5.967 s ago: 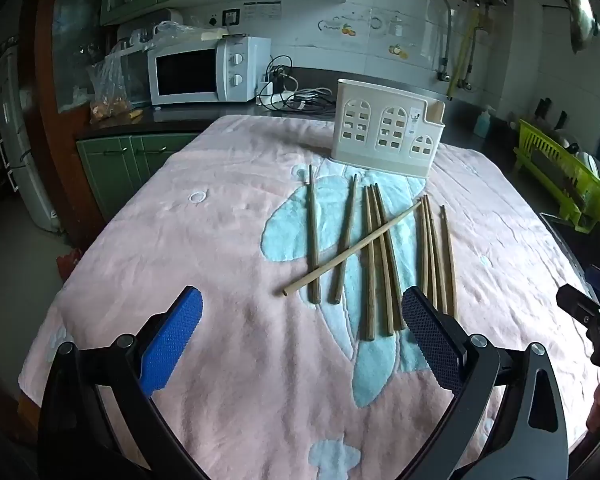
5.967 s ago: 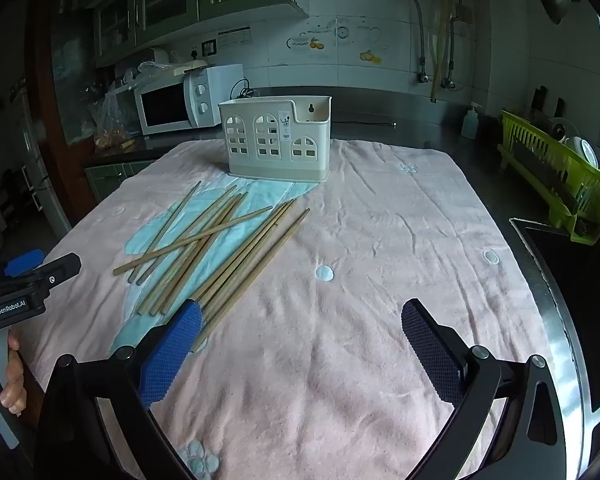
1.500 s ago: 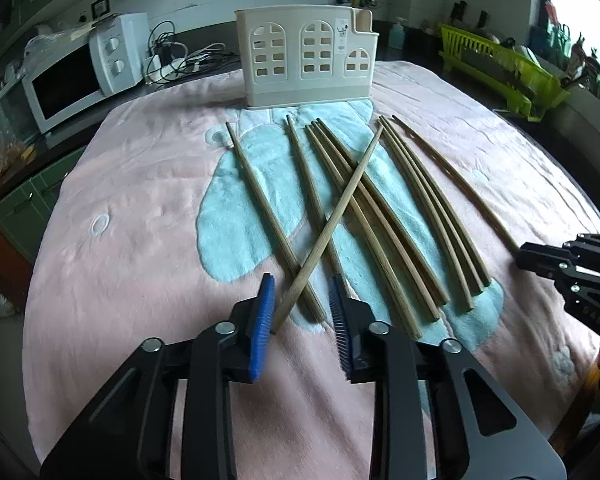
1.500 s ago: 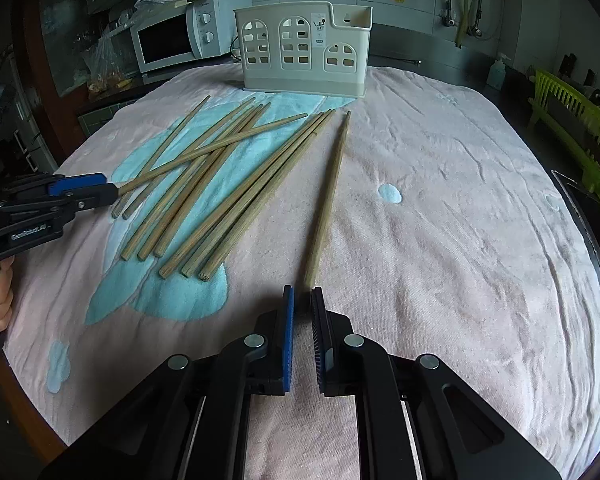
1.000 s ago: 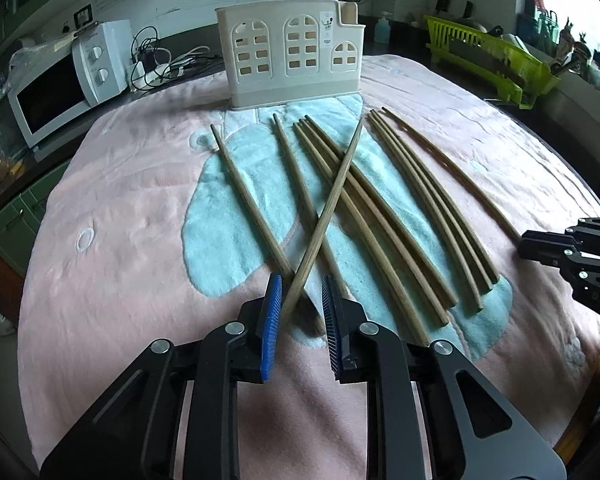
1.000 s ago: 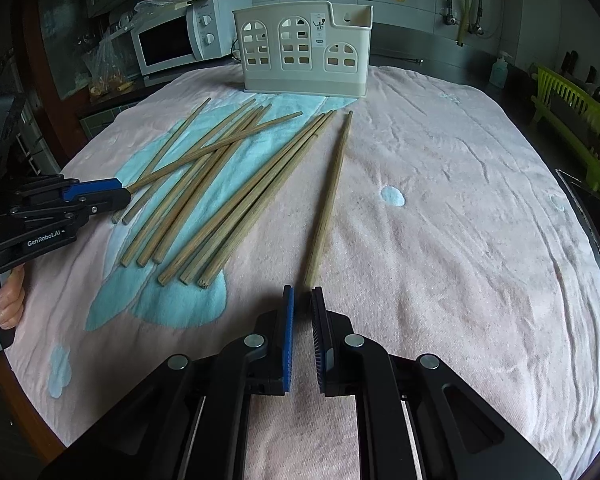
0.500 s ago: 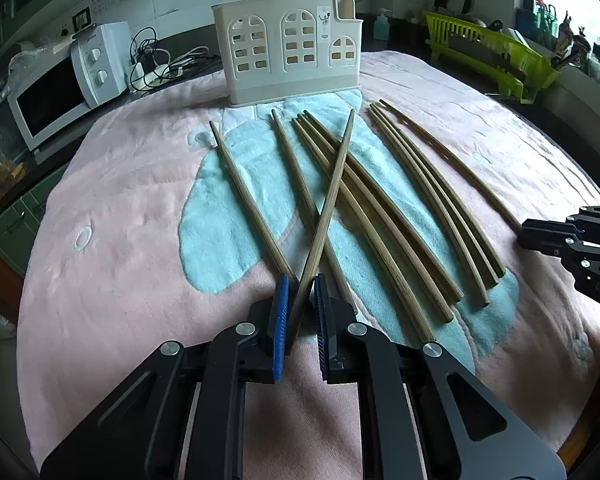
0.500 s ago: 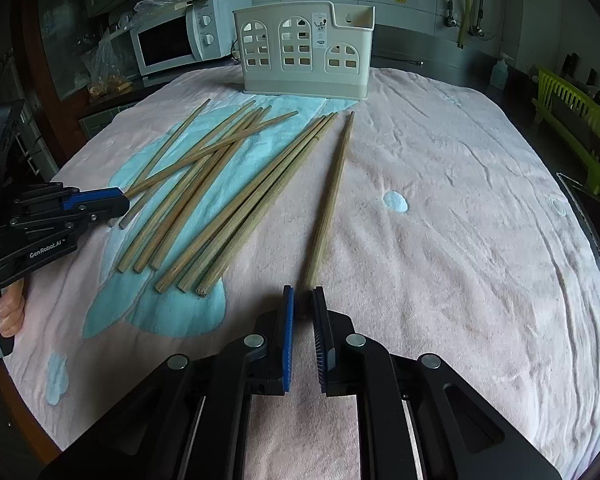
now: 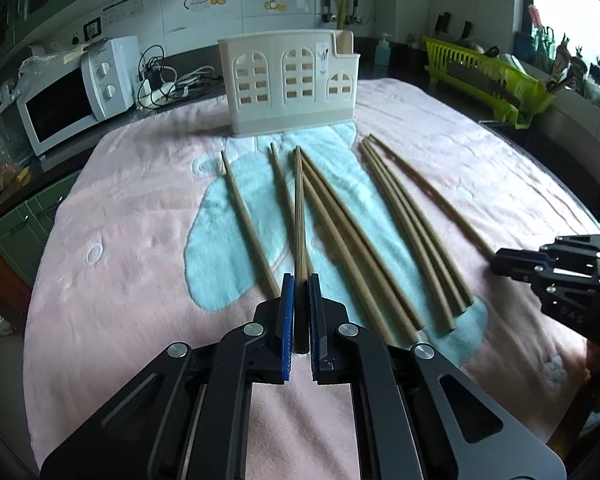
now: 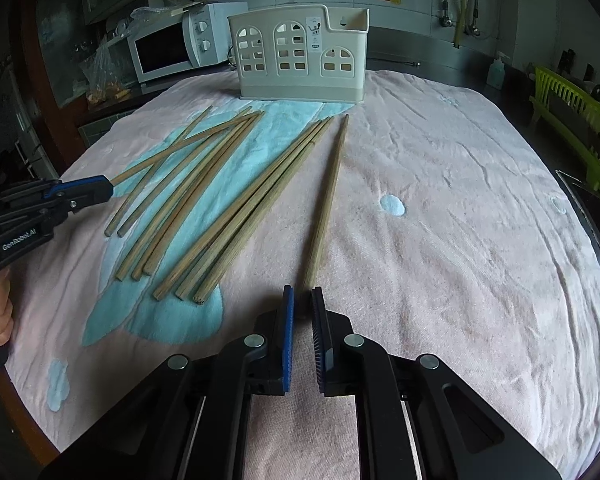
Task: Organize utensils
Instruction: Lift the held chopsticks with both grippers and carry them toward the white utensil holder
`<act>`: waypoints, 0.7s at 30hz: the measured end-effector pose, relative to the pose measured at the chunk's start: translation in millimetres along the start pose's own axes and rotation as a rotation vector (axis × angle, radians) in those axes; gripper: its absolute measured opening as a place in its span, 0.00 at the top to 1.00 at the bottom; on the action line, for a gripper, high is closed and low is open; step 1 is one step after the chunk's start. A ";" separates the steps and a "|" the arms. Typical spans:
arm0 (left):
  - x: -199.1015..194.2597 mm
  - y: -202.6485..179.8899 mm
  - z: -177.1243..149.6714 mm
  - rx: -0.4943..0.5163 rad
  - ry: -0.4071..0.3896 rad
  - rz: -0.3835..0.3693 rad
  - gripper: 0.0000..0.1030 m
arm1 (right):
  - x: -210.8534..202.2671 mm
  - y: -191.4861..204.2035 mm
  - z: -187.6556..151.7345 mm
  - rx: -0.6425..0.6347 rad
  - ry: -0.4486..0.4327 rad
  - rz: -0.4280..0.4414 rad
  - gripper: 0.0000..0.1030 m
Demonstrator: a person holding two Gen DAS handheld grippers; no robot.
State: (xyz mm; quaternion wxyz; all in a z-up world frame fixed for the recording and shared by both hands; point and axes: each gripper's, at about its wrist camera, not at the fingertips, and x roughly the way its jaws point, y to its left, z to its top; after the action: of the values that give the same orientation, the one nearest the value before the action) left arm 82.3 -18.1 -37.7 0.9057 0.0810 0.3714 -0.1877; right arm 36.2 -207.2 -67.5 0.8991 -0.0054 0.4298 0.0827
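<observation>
Two hand-held grippers work over a desk (image 10: 480, 168) draped in a pink and blue towel. The left hand-held gripper (image 9: 300, 280) is clamped on the near end of one wooden chopstick (image 9: 299, 216), which points toward the cream utensil holder (image 9: 288, 80) standing upright at the far edge. The right hand-held gripper (image 10: 301, 293) has its jaws nearly closed around the tip of a single chopstick (image 10: 327, 200); actual contact cannot be told. Other chopsticks (image 10: 204, 184) lie loose between them.
</observation>
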 end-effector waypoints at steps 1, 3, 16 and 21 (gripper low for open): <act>-1.3 -0.7 0.8 0.000 -0.004 0.001 0.95 | -1.0 -1.3 -0.3 0.003 -0.004 -0.002 0.92; -3.8 -1.3 1.8 -0.003 -0.011 -0.002 0.95 | -3.0 -3.6 -0.3 0.008 -0.008 -0.003 0.92; -22.5 2.5 6.7 -0.036 -0.078 -0.009 0.95 | -36.4 -17.1 12.7 0.025 -0.126 -0.025 0.93; -32.6 -2.4 18.7 -0.032 -0.125 -0.011 0.95 | -55.2 -24.1 28.5 0.018 -0.204 -0.032 0.93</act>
State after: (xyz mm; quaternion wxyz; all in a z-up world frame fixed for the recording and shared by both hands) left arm 72.0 -16.5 -1.6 0.9272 0.0524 0.3175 -0.1915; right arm 27.8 -236.6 -8.4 0.9395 0.0042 0.3364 0.0649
